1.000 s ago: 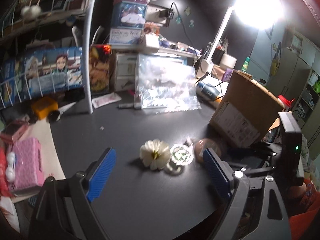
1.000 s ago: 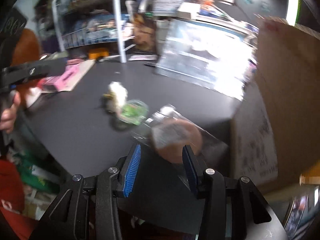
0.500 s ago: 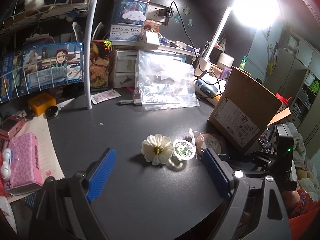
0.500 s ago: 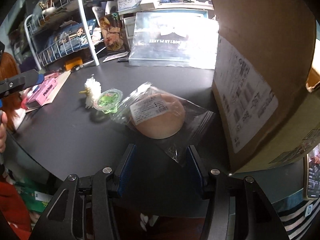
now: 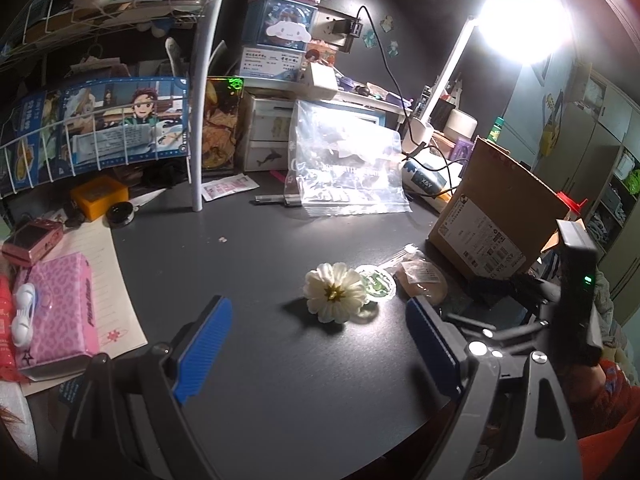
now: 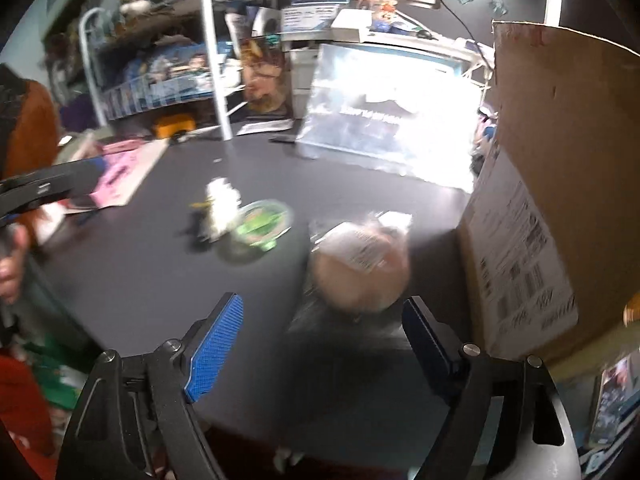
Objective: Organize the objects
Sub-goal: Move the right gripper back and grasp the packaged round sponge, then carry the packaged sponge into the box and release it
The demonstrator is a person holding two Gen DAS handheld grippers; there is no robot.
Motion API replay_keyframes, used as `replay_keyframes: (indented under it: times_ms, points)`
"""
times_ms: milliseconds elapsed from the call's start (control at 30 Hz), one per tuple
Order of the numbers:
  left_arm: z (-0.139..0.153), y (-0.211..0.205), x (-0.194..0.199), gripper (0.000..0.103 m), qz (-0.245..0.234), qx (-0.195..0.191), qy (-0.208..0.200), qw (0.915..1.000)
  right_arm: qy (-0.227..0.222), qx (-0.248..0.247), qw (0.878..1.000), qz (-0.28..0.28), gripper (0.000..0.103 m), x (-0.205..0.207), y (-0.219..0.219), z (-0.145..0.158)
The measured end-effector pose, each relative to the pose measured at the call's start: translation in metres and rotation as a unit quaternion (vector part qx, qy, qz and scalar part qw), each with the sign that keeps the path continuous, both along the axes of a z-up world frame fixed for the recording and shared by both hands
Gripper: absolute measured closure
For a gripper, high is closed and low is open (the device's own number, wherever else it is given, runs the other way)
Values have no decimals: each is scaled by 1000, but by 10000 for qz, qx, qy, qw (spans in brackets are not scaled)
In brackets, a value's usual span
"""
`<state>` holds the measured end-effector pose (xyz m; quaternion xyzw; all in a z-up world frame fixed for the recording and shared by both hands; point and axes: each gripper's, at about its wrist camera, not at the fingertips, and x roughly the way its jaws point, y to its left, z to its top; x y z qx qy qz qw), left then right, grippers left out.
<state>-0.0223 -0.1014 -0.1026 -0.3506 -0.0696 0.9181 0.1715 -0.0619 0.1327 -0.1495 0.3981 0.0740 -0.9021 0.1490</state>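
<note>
Both tongs, left and right, gape empty over the surface; the blurred bagged bun lies centre-frame, cardboard box crowding its right.

Both wrist cameras look low across the dark desk, the left from 6 o'clock, the right closer from 4 o'clock, sharing the white flower.
</note>
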Motion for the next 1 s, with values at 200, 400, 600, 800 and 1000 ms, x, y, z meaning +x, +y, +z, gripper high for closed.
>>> replay_keyframes:
  times_ms: [200,400,600,800,1000]
  points:
    - [2,-5,1,16,113,-61,5,9999,-95,390,9992,-85,23,-35,-1,-22]
    - [3,-7,0,16,176,-95,5,9998,0,547,9985,13,23,-44,-5,-23]
    - [7,-5,0,16,189,-117,49,9997,-168,579,9980,177,19,-57,-8,-26]
    - [8,-4,1,16,200,-146,41,9997,-275,317,9990,131,39,-45,-3,-23]
    - [13,10,-1,16,-102,-58,17,9999,36,91,9998,191,41,-21,-4,1]
